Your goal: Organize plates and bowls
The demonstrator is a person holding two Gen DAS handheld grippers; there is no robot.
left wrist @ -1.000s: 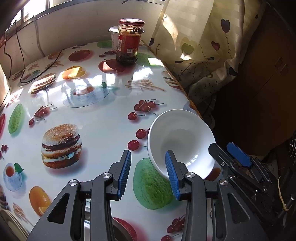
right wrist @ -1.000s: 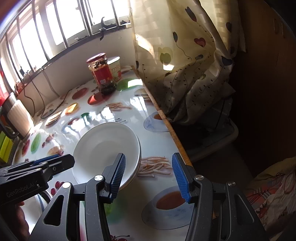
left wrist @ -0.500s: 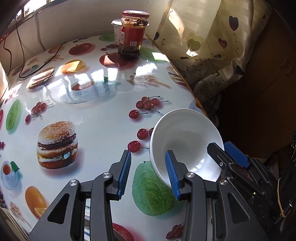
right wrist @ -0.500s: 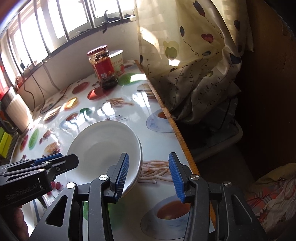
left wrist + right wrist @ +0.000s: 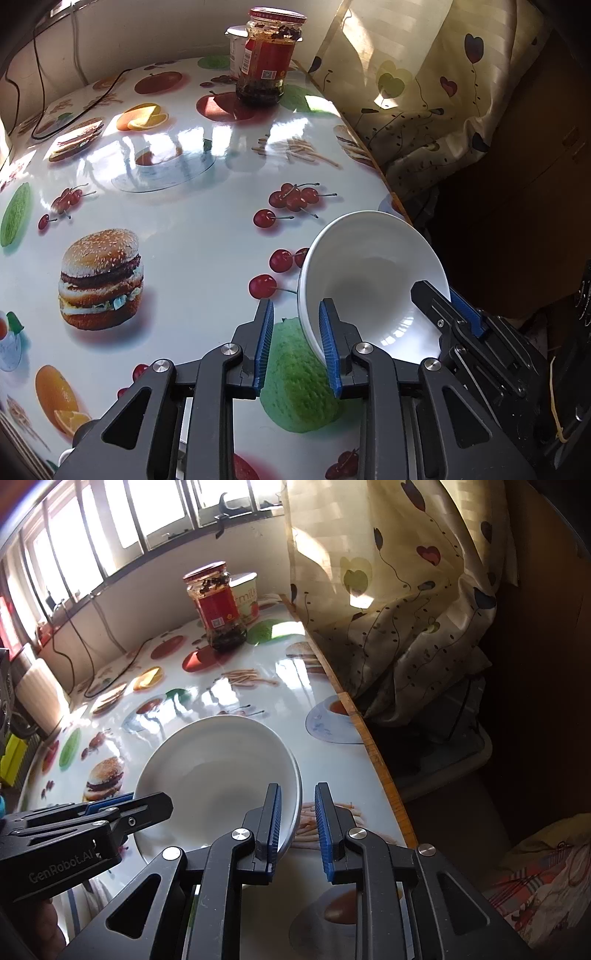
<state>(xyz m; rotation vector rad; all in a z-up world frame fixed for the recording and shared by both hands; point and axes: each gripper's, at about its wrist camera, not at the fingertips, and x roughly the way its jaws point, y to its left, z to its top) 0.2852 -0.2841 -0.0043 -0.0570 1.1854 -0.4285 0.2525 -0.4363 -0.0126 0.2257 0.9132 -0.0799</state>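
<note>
Printed table – both claws angled down, closing astride bowl rim

"GenRobot.AI" embossed on left gripper body. "milk", partly hidden, printed on white tub behind jar. Jar label text too small to read.

Your left black two-finger claw with blue ribbed pads points steeply downward, its jaws closing over a rim that runs between the pads. Your right black two-finger claw with blue ribbed pads points likewise downward, jaws closing across the opposite rim, pads still slightly apart.
</note>
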